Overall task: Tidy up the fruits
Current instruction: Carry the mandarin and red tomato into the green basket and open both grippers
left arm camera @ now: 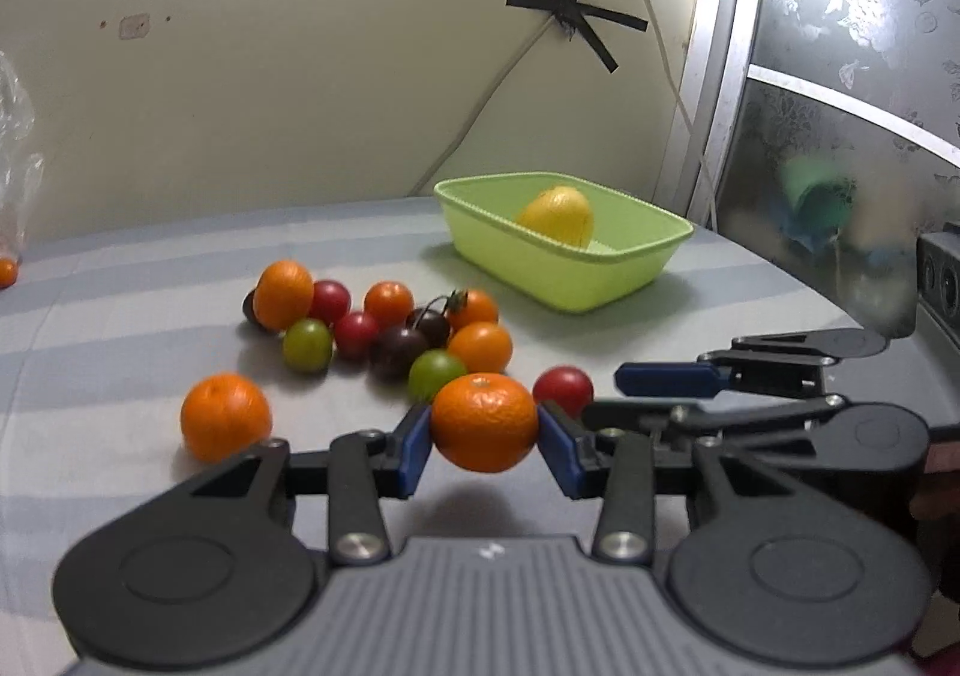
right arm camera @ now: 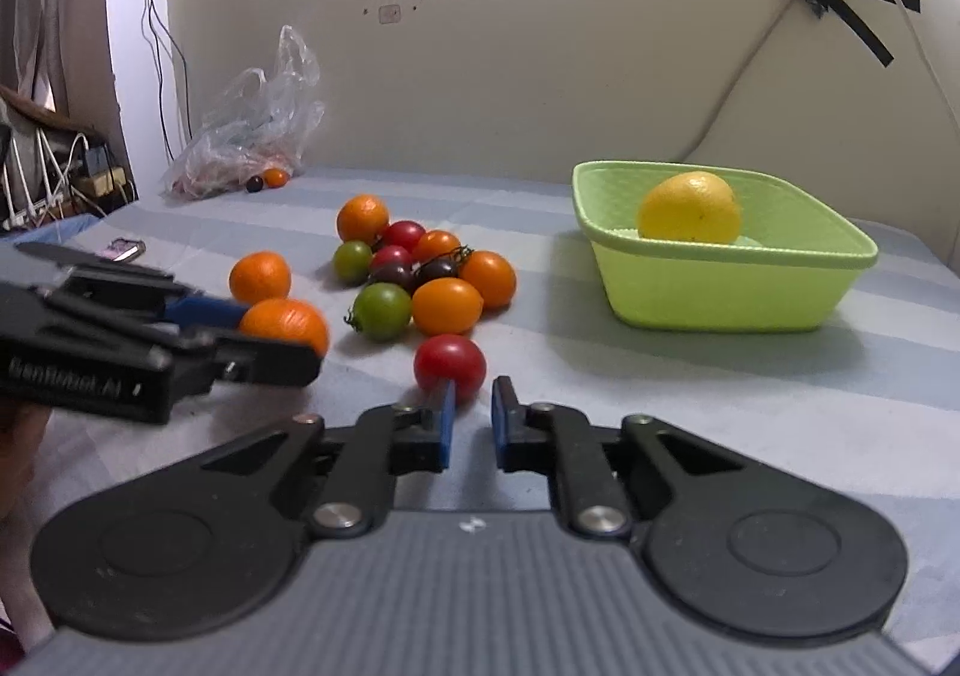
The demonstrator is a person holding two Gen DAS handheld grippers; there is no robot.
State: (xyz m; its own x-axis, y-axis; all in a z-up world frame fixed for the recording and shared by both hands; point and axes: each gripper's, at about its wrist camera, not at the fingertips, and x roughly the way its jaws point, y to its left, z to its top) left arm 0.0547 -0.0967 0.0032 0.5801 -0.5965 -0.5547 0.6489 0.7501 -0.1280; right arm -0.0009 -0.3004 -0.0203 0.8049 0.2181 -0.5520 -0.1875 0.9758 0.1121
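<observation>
My left gripper [left arm camera: 483,430] has its blue pads pressed on both sides of an orange [left arm camera: 483,421], and the orange hangs just above the cloth. My right gripper [right arm camera: 468,424] is open only a little and holds nothing. A red tomato [right arm camera: 450,367] sits right in front of its tips, but I don't think the pads touch it.

The green basket [right arm camera: 720,292] is off to the right, well apart from the pile, with one yellow fruit [right arm camera: 689,208] inside.

I think my job now is to carry the orange to the basket. I should keep my squeeze steady so it can't slip. I should lift it high enough to clear the rim, then lower it next to the yellow fruit before I let go. The right gripper is close by, so I must not bump it.
</observation>
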